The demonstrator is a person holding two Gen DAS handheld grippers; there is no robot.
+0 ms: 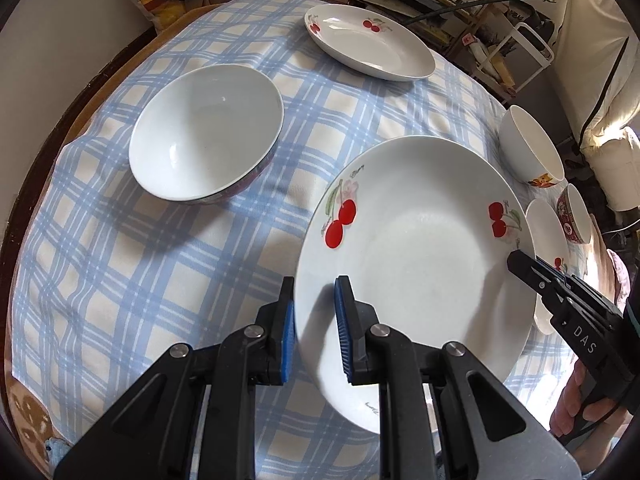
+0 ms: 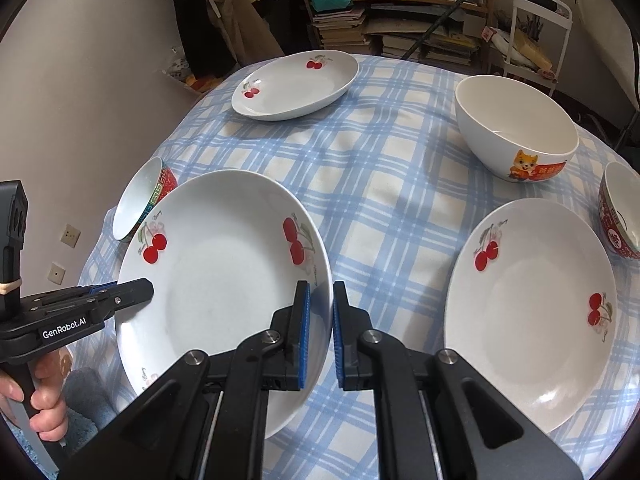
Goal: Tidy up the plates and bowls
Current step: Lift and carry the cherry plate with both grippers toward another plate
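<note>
A white plate with red cherries [image 1: 416, 248] [image 2: 216, 264] hangs tilted above the checked tablecloth, held at both sides. My left gripper [image 1: 316, 292] [image 2: 140, 286] is shut on the plate's left rim, its blue pads on either face. On the opposite rim my right gripper [image 2: 320, 296] [image 1: 516, 260] is shut the same way. A second cherry plate [image 2: 532, 312] [image 1: 548, 232] lies on the cloth to the right. A third cherry plate [image 1: 368, 40] [image 2: 296, 84] sits at the far side of the table.
A large white bowl with a red patterned outside [image 1: 204, 132] [image 2: 140, 200] stands at the left. A white fox-print bowl [image 2: 516, 128] [image 1: 528, 144] and a small red bowl [image 2: 620, 216] [image 1: 576, 212] are at the right. Shelves and a white rack stand behind the round table [image 1: 100, 92].
</note>
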